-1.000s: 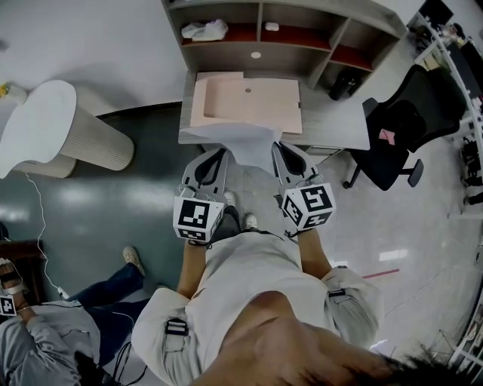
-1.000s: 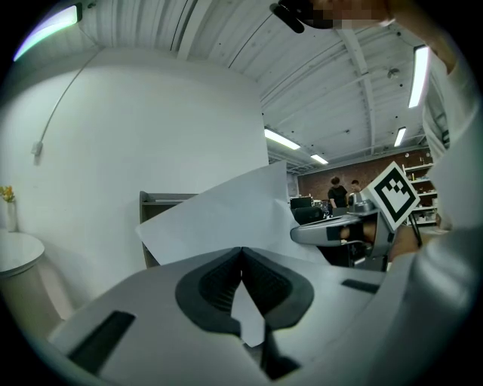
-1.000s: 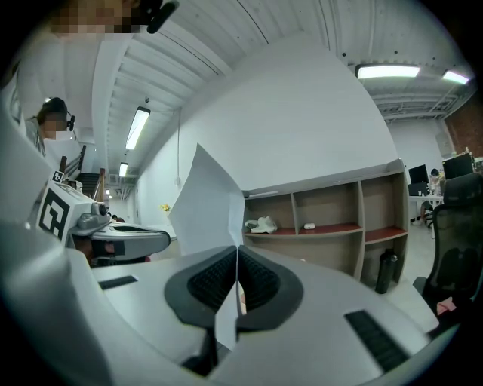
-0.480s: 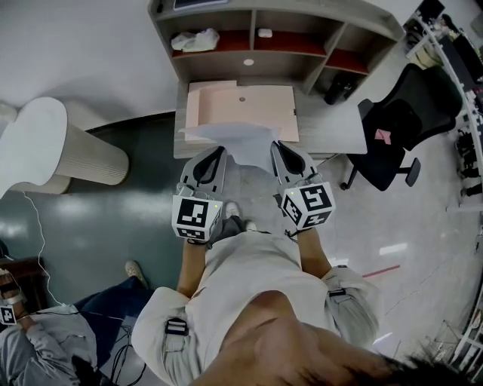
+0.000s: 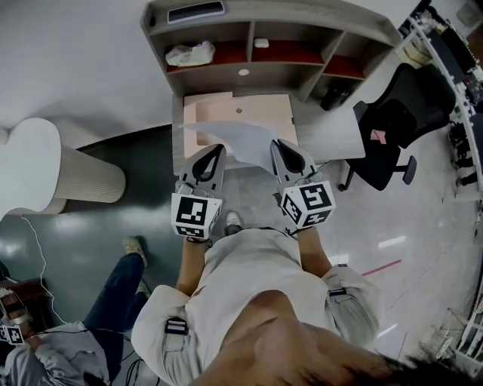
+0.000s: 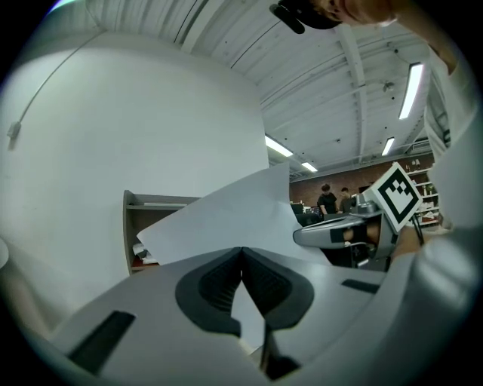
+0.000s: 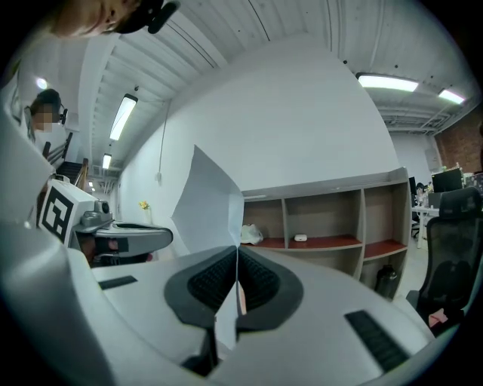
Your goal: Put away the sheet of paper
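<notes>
Holding sheet of paper [image 5: 232, 142] in mid-air above desk [image 5: 332, 134], left gripper [image 5: 215, 151] & right gripper [image 5: 280, 145] each pinching shut on a near corner. Spanning left-right on long axis, far edge pointing toward shelves [image 5: 302, 34]. Not yet put away; setting down & letting go remaining.

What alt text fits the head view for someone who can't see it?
Seen from above, a person holds a white sheet of paper by its near edge, the left gripper and right gripper each shut on it. The paper is held above a pale pink board on a grey desk with open shelves; a black office chair stands to the right.
</notes>
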{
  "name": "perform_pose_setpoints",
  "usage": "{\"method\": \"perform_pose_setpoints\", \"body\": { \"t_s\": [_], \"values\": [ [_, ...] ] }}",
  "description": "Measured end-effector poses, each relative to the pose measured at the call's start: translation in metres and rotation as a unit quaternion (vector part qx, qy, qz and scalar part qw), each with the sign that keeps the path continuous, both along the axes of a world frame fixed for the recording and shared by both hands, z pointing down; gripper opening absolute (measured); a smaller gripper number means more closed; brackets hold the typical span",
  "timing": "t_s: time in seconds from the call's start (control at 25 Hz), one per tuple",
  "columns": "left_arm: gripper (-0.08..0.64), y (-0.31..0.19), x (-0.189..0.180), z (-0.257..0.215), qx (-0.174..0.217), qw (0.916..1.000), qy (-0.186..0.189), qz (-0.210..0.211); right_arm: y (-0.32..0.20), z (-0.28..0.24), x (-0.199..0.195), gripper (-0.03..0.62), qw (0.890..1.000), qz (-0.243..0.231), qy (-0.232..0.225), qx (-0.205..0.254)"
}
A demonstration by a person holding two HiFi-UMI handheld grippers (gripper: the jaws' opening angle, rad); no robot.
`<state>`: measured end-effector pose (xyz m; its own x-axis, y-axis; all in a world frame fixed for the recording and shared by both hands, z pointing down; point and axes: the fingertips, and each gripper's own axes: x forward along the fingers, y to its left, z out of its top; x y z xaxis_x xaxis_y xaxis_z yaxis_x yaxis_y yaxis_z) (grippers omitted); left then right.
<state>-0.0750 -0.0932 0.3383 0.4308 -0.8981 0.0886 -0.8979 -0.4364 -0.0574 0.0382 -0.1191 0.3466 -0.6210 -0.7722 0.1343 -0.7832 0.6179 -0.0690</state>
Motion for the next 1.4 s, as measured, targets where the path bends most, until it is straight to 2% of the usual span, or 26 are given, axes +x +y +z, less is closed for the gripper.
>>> {"method": "perform_pose_setpoints", "body": {
  "t_s": [0.56,1.08,1.28,1.4],
  "values": [
    [0.020,-0.038,-0.040,0.014,-0.013,0.9996,0.001,0.025,-0.030,0.011,-0.050,0.020,1.000,0.013,0.005,-0.009],
    [0.020,-0.088,-0.041,0.038,-0.048,0.9986,0.001,0.021,-0.081,0.036,-0.052,0.020,0.999,0.007,0.005,-0.045],
    [0.020,-0.118,-0.035,0.053,-0.059,0.9980,-0.014,0.019,-0.111,0.053,-0.051,0.020,0.998,-0.011,0.002,-0.064],
    [0.020,-0.139,-0.032,0.063,-0.068,0.9976,-0.008,0.012,-0.131,0.064,-0.052,0.020,0.997,-0.021,0.003,-0.079]
  ]
}}
